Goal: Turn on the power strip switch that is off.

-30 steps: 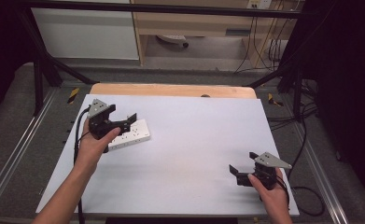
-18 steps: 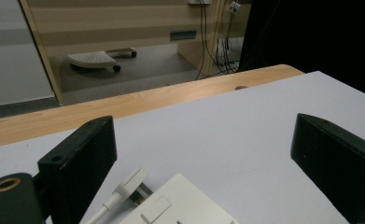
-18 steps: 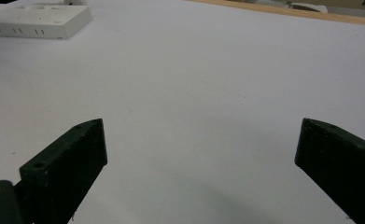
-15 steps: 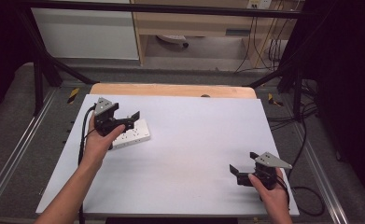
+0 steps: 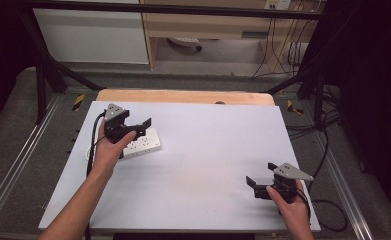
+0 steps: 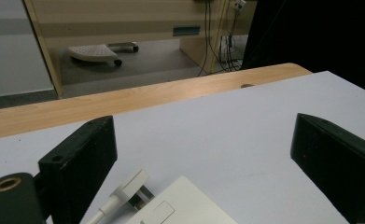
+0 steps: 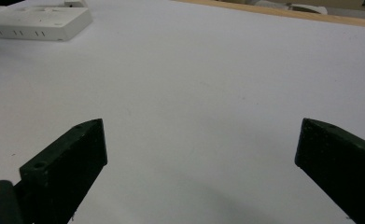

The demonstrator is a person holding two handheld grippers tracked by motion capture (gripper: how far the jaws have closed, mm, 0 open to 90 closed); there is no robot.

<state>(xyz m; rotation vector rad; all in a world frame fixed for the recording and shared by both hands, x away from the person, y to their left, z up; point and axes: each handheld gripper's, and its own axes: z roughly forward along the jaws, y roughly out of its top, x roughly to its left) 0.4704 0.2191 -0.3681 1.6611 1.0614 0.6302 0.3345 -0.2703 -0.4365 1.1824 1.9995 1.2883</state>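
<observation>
We find left gripper [image 5: 142, 127] jaws apart over white power strip [image 5: 142, 144] at table's [image 5: 208, 150] left | right gripper [image 5: 259, 182] apart, idle, near corner | risk: closing on plug [image 6: 124, 189] end could skew or slide strip.

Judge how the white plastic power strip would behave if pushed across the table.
The white plastic power strip looks flat and boxy, so it would probably slide, not roll or tip. Its rigid casing likely stays stiff. The white plug at its end may drag or swivel it.
</observation>
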